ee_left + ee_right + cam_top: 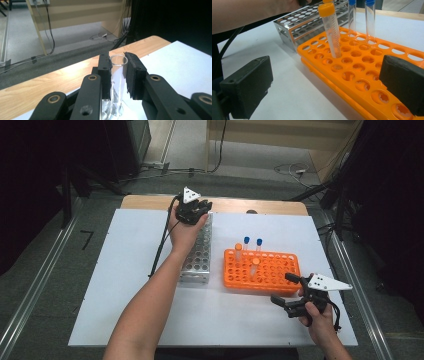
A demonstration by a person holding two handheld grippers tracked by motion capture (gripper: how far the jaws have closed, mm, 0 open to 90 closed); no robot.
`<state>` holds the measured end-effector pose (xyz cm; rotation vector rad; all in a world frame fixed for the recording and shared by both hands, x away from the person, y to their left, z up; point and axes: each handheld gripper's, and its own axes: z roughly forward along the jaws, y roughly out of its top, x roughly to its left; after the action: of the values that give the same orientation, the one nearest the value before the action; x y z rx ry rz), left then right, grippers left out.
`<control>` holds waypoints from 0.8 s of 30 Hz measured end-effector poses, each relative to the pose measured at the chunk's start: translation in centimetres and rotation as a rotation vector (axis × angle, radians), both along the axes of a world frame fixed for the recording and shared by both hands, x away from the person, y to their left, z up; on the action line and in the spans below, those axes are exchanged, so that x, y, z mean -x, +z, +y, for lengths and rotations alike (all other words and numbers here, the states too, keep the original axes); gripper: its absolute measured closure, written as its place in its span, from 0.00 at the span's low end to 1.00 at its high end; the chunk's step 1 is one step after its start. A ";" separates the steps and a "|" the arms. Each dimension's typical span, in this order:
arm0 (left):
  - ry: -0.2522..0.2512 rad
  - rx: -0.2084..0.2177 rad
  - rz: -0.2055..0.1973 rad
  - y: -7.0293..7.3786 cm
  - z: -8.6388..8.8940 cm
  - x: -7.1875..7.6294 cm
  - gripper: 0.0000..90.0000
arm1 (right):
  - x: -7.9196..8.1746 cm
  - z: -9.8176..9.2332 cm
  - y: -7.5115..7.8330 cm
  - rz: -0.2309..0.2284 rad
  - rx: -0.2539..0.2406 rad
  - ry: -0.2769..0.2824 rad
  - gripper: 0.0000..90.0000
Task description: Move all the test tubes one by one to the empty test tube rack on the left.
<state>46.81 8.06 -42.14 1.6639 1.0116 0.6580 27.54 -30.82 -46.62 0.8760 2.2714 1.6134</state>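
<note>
— What is seen from the left gripper [117, 75] view?
— A clear glass tube [117, 82] is clamped by its fingers, over the metal rack [197, 255].
— And from above?
— The right gripper [292, 292] is held with fingers apart beside the orange rack [262, 270] on the worktop [125, 285].

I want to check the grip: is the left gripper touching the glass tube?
Touching: the left gripper view shows the left gripper pressing both sides of the glass tube.

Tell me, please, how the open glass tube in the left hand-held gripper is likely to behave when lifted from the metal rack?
The tube looks like thin clear glass, so probably fragile under a hard squeeze. Its smooth wall may slip between the left hand-held gripper pads. Empty and uncapped, it is likely light, and being round it could roll if laid beside the metal rack.
</note>
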 end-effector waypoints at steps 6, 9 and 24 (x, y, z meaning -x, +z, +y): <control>-0.002 -0.057 0.018 -0.3 -0.7 0.2 0.84 | -0.1 0.1 -0.1 0.000 0.004 0.004 0.00; 0.001 -0.073 0.035 -0.4 -0.9 0.3 0.83 | -0.1 0.0 -0.1 0.005 0.003 0.001 0.00; -0.044 0.014 0.074 0.3 -0.5 1.3 0.63 | -0.2 0.1 -0.2 0.011 0.002 0.006 0.00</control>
<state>45.47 7.59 -41.84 1.7046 1.0269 0.5627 27.77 -30.68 -46.83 0.8807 2.2846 1.6127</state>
